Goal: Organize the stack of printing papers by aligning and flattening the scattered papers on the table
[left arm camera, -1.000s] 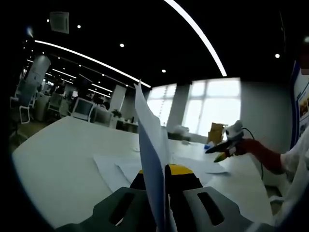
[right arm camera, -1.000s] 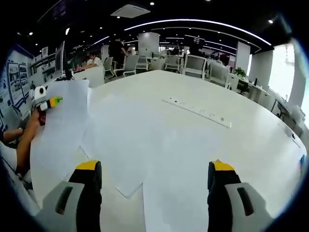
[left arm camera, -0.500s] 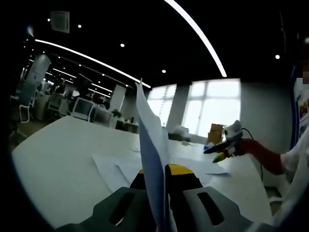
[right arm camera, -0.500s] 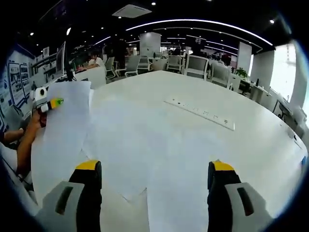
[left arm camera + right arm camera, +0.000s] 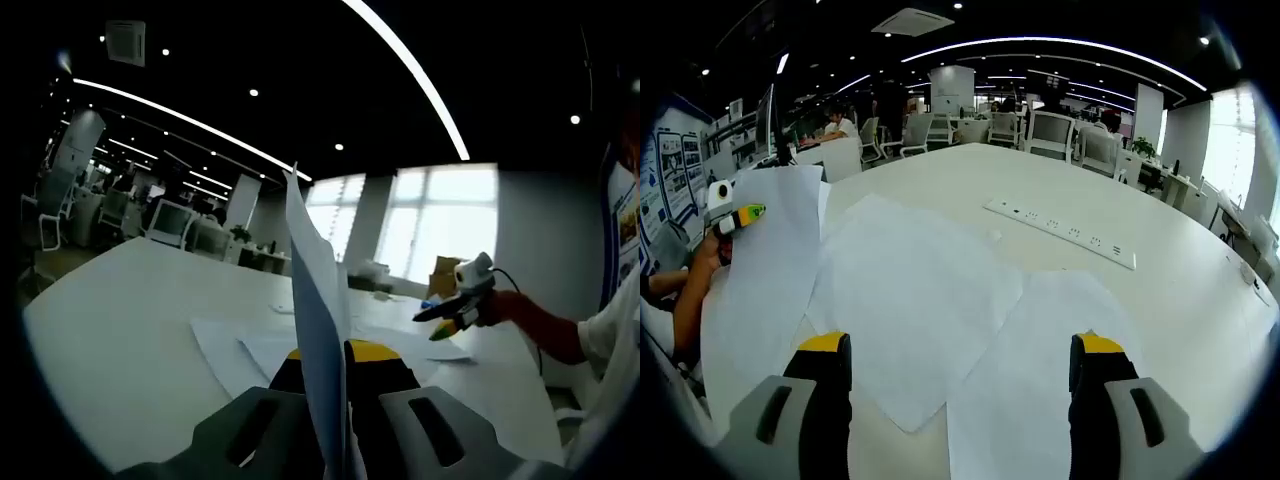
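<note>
white paper is spread over the pale tabletop: two loose sheets lie flat and overlapping between the right gripper jaws, which stand wide apart with nothing in them. the left gripper has its jaws closed on a raised sheet, held edge-up above the table. over the last second the right gripper view has pulled back a little, so both flat sheets now read clearly; the held sheet has hardly moved. probably the next step is laying it onto the others, still unaligned.
</note>
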A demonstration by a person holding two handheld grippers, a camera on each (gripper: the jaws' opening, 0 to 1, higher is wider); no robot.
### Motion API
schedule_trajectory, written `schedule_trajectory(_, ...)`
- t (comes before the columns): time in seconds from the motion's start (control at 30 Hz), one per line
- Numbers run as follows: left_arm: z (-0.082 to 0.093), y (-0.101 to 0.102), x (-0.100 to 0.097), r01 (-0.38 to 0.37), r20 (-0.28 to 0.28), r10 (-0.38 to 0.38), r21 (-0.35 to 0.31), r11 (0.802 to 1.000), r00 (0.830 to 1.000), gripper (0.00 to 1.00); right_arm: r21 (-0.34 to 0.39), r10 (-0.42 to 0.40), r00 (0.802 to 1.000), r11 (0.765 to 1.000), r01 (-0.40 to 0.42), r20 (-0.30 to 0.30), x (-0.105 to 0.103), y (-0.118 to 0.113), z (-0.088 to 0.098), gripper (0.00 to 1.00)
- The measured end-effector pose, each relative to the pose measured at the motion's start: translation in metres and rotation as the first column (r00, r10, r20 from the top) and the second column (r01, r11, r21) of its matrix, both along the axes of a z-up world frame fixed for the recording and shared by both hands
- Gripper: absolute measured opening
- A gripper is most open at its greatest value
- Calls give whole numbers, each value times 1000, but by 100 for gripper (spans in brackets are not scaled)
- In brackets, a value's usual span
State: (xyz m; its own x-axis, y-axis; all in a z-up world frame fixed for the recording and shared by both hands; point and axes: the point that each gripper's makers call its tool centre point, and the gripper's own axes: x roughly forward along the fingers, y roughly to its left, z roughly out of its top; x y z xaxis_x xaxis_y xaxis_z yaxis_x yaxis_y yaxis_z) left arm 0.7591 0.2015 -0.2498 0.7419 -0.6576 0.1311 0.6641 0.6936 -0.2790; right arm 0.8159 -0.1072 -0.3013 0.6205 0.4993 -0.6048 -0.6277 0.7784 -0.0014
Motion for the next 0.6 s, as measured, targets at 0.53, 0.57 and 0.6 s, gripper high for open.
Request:
schedule_trajectory(0.53,-1,0,1,0,-3,0,1,1000,1000,6,-5,6,999,1000,-6,-49,12,14,-22,84)
schedule_trajectory(0.57,-1,0,1,0,-3,0,1,1000,1000,6,-5,6,999,1000,-6,-53,12,15,-23,84)
schedule_trajectory(0.6,-1,0,1,1,-3,-1,1,1000,1000,6,-6,6,998,1000,-7,-55,12,15,-23,84)
